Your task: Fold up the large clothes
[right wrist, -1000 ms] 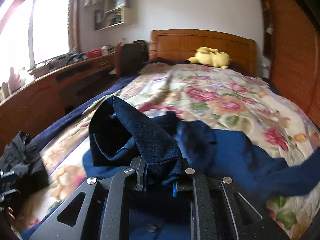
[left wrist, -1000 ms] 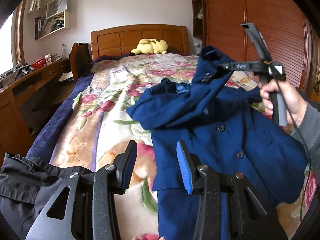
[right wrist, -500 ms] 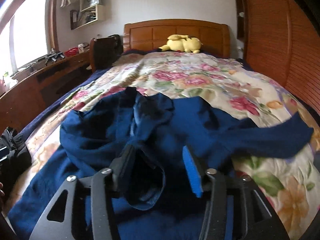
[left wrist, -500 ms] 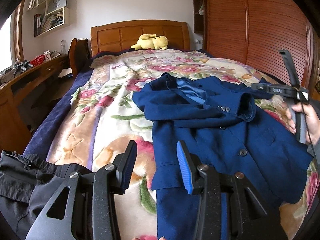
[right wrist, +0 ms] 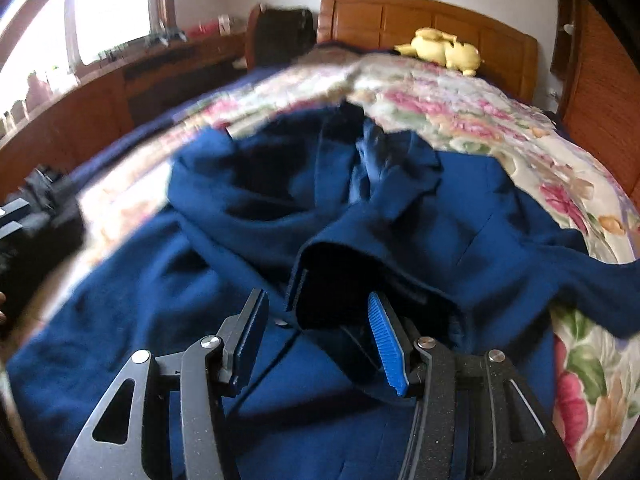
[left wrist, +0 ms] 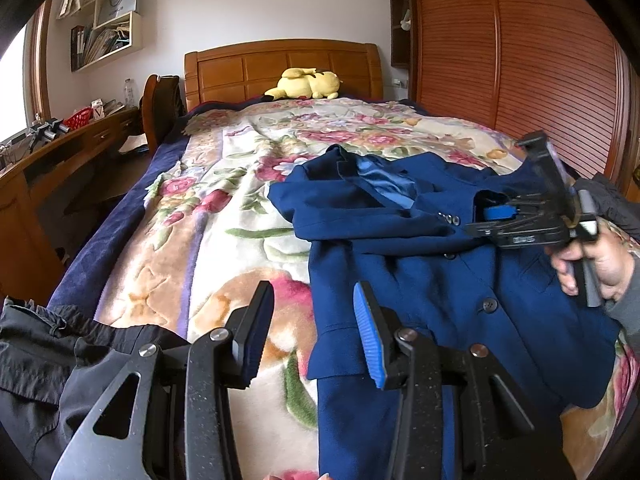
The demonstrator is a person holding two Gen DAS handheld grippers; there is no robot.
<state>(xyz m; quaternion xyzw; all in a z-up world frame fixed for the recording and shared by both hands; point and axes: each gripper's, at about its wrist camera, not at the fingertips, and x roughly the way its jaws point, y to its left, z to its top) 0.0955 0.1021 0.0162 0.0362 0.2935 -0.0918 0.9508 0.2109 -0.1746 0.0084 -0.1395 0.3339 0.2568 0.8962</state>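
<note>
Yellow plush toy (left wrist: pixel 306 83) at the bed's head end, against the wooden headboard (left wrist: pixel 280 68). Floral blanket (left wrist: pixel 224 208) covers the bed. Wall shelf (left wrist: pixel 106 36) upper left.

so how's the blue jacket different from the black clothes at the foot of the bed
The blue jacket lies spread out on the floral blanket, one sleeve folded across its chest; the black clothes sit bunched at the bed's near left corner. The jacket shows buttons; the black clothes look thin and crinkled. Neither is gripped.
</note>
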